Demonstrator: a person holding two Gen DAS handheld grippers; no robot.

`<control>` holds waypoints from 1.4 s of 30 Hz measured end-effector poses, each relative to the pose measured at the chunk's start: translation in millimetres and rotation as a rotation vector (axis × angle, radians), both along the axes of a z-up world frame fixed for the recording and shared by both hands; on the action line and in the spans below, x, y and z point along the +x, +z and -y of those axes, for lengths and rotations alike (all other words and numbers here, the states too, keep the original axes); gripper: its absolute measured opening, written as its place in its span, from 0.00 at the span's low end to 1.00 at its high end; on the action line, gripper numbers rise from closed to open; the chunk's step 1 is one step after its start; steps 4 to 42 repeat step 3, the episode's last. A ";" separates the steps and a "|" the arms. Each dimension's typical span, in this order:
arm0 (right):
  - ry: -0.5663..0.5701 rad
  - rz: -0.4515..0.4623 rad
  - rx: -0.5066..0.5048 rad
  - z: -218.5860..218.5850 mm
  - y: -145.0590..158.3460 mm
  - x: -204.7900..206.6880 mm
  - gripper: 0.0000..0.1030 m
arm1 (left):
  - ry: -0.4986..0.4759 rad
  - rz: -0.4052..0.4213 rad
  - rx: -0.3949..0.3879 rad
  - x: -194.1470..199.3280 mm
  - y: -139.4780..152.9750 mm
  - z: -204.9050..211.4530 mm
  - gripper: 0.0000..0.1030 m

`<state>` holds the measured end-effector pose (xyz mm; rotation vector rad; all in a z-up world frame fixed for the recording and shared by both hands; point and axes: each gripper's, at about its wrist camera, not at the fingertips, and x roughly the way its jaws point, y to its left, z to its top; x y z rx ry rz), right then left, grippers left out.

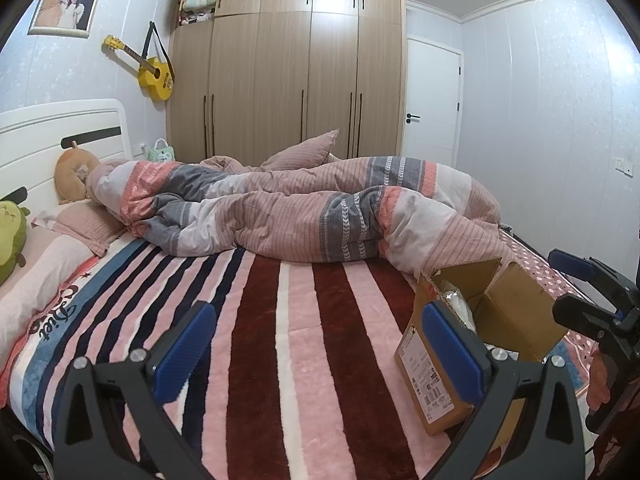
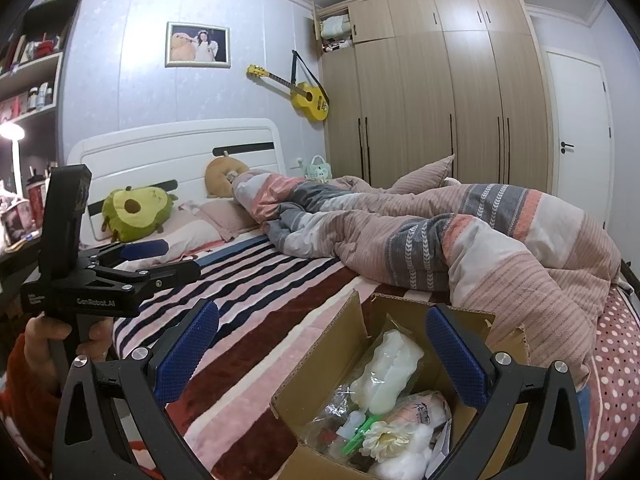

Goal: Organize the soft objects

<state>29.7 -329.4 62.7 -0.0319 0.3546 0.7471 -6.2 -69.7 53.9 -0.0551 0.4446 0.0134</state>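
An open cardboard box [image 2: 320, 364] stands on the striped bed blanket [image 1: 280, 340]; it also shows at the right in the left wrist view [image 1: 508, 312]. Inside lie a white bagged soft item [image 2: 390, 376], a pale flower [image 2: 384, 438] and a pink-white packet [image 2: 424, 412]. My right gripper [image 2: 322, 344] is open and empty, above the box's near side. My left gripper [image 1: 320, 344] is open and empty over the blanket, left of the box; it also shows in the right wrist view [image 2: 168, 258]. An avocado plush [image 2: 134, 212] and a tan plush [image 2: 220, 174] sit by the headboard.
A rumpled striped duvet [image 1: 320, 216] lies across the far half of the bed, with pillows [image 1: 84, 224] at the headboard [image 1: 60, 128]. A wardrobe [image 1: 288, 72] and a white door [image 1: 432, 100] stand behind. Shelves and a lamp [image 2: 16, 136] are at the left.
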 end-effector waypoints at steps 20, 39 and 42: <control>0.000 0.001 0.000 0.1 0.1 0.0 1.00 | -0.003 -0.003 -0.003 -0.9 0.1 -1.0 1.00; 0.000 0.001 0.000 0.1 0.1 0.0 1.00 | -0.003 -0.003 -0.003 -0.9 0.1 -1.0 1.00; 0.000 0.001 0.000 0.1 0.1 0.0 1.00 | -0.003 -0.003 -0.003 -0.9 0.1 -1.0 1.00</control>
